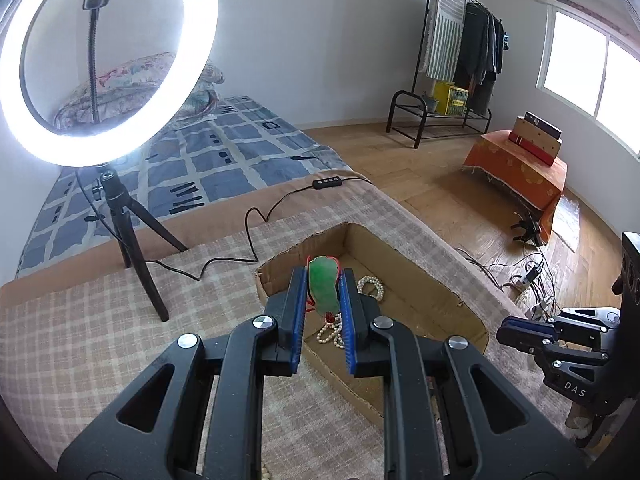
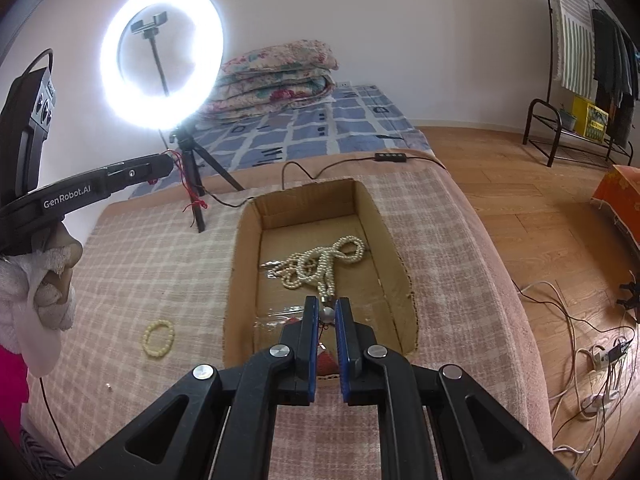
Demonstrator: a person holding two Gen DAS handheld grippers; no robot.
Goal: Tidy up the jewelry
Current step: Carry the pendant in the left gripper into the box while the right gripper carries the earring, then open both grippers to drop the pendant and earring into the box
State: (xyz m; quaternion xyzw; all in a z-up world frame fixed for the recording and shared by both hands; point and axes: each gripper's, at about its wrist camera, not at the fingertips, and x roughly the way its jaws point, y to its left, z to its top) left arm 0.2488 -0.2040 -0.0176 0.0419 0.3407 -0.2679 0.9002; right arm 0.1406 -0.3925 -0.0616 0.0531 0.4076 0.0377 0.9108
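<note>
My left gripper (image 1: 323, 280) is shut on a green jade pendant (image 1: 325, 289) with a red cord, held above the open cardboard box (image 1: 420, 280). Pearl strands (image 1: 370, 286) lie on the box floor below it. In the right wrist view my right gripper (image 2: 326, 306) is shut on a small grey pearl bead (image 2: 327, 313) with a dark clasp, over the near end of the box (image 2: 384, 216). A heap of pearl necklaces (image 2: 320, 264) lies in the box. The left gripper (image 2: 160, 166) shows at the left with red cord (image 2: 192, 192) dangling from it.
A yellowish bead bracelet (image 2: 159, 338) lies on the checked cloth (image 2: 152, 264) left of the box. A lit ring light on a tripod (image 1: 108, 60) stands behind, its cable (image 1: 256, 220) running across the cloth. The right gripper (image 1: 528, 330) shows at the left wrist view's right edge.
</note>
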